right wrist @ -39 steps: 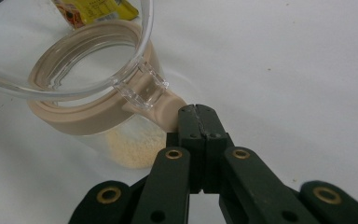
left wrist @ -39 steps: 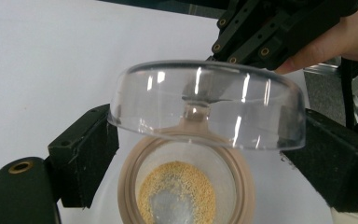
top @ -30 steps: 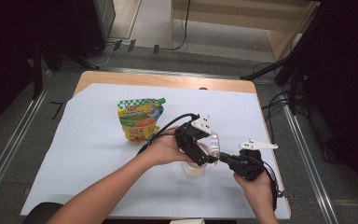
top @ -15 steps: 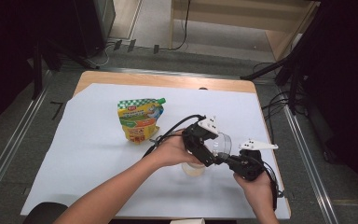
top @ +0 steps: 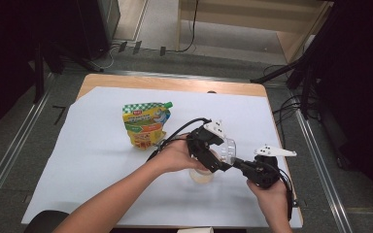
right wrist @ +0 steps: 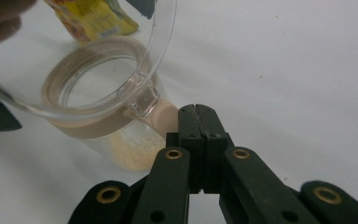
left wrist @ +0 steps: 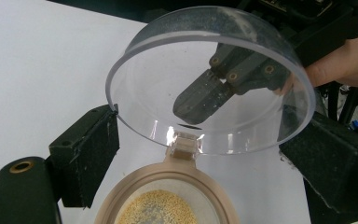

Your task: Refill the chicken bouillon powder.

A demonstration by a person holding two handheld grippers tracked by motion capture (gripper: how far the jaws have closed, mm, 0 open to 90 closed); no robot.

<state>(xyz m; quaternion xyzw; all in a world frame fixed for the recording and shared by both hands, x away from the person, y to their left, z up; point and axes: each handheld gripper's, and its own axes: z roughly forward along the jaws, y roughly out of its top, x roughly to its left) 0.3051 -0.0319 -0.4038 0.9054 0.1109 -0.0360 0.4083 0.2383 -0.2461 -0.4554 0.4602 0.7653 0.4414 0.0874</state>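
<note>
the clear hinged lid (left wrist: 209, 79) stands open above the grain jar (left wrist: 168, 200), clamped at its rim between the left gripper (left wrist: 205, 140) jaws. the right gripper (right wrist: 197, 114), jaws pressed together with nothing between, sits just beside the jar's hinge. a yellow pouch (top: 145, 124) lies beyond both on the white table cover (top: 77, 145).

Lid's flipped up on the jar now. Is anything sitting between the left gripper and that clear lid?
Nothing visible does. The left gripper already has the clear lid between its jaws, rim against both pads. The shut right gripper sits behind the lid, by the hinge of the jar, not between them.
</note>
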